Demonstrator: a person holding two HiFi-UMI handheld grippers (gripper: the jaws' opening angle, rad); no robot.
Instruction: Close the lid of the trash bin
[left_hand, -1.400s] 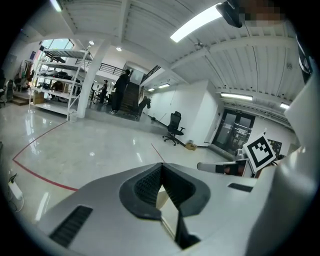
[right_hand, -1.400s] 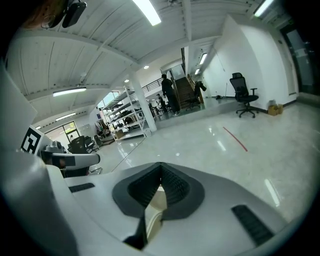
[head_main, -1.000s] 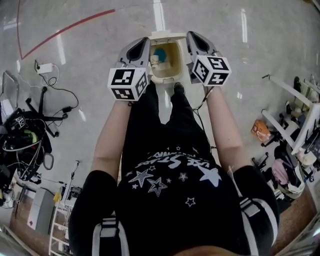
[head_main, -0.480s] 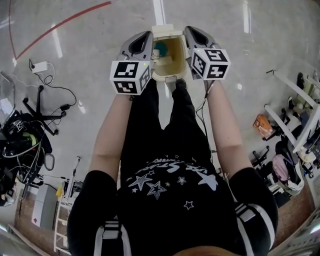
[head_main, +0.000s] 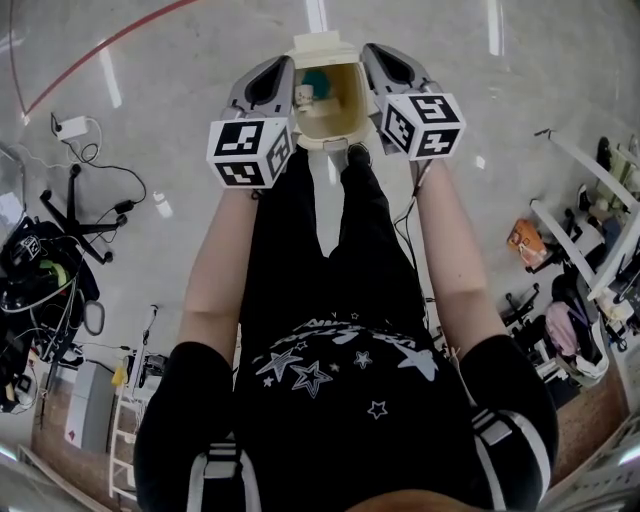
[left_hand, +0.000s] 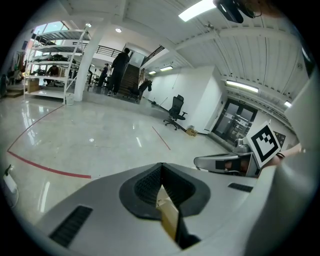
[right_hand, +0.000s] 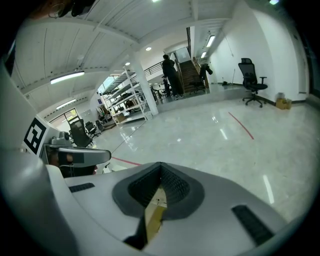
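Note:
A cream trash bin (head_main: 312, 125) stands open on the floor in front of the person's feet, its lid (head_main: 322, 43) tipped up at the far side. Inside lie a teal item (head_main: 318, 82) and a small white one (head_main: 304, 94). My left gripper (head_main: 278, 63) hangs by the bin's left side and my right gripper (head_main: 372, 50) by its right side. Both have their jaws together. In the left gripper view (left_hand: 161, 165) and the right gripper view (right_hand: 161, 164), a cream sliver shows in the hollow behind the meeting tips. A black shoe (head_main: 357, 153) sits at the bin's near edge.
Cables, a chair base (head_main: 75, 205) and a power strip (head_main: 68, 126) lie on the floor to the left. Racks and an orange bag (head_main: 523, 243) are on the right. A red line (head_main: 100, 42) crosses the floor. An office chair (left_hand: 176, 107) and people by stairs are far off.
Both grippers and the bin have shifted up in the head view, and the grippers reach a little farther along the bin's sides. The lid still stands up.

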